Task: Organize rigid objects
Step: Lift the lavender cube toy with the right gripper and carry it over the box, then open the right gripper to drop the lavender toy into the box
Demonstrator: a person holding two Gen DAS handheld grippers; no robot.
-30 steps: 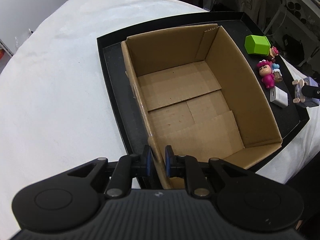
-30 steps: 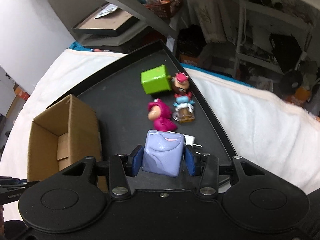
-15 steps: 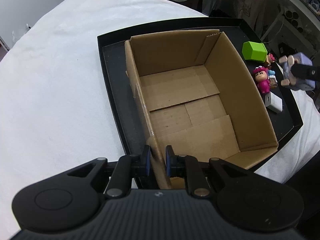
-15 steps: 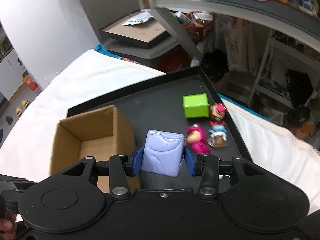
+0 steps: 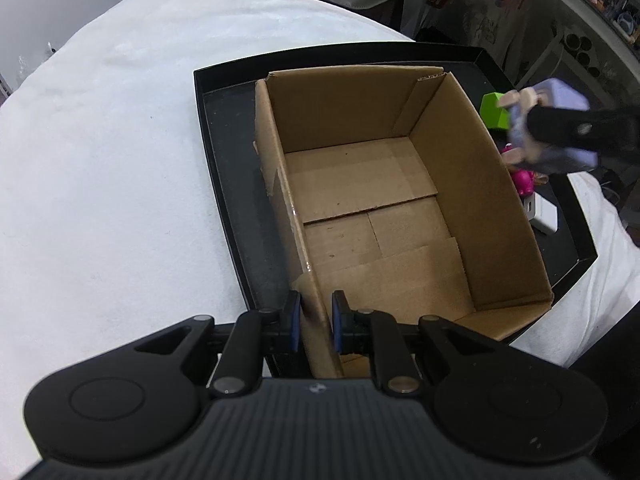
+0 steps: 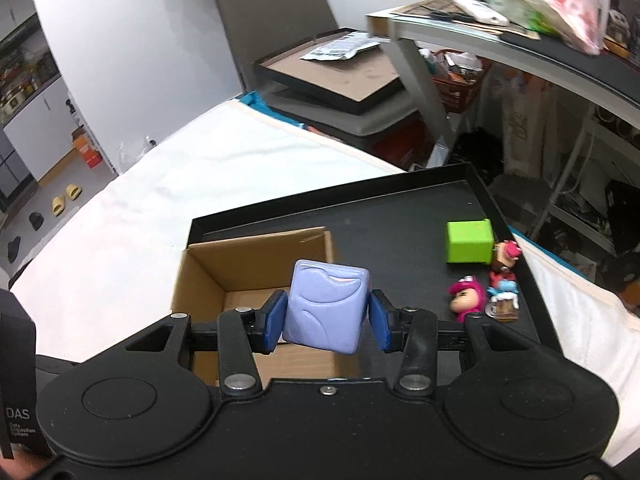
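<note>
Carrying the purple cube (image 6: 326,306) clamped between its pads, the right gripper (image 6: 326,322) should clear the cardboard box (image 5: 384,216) rim, then release low inside, while the left gripper (image 5: 313,322) pinches the box wall steady.

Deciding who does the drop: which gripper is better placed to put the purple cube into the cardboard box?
Right. The right gripper holds the purple cube over the cardboard box, while the left gripper is clamped on the box's near wall.
</note>
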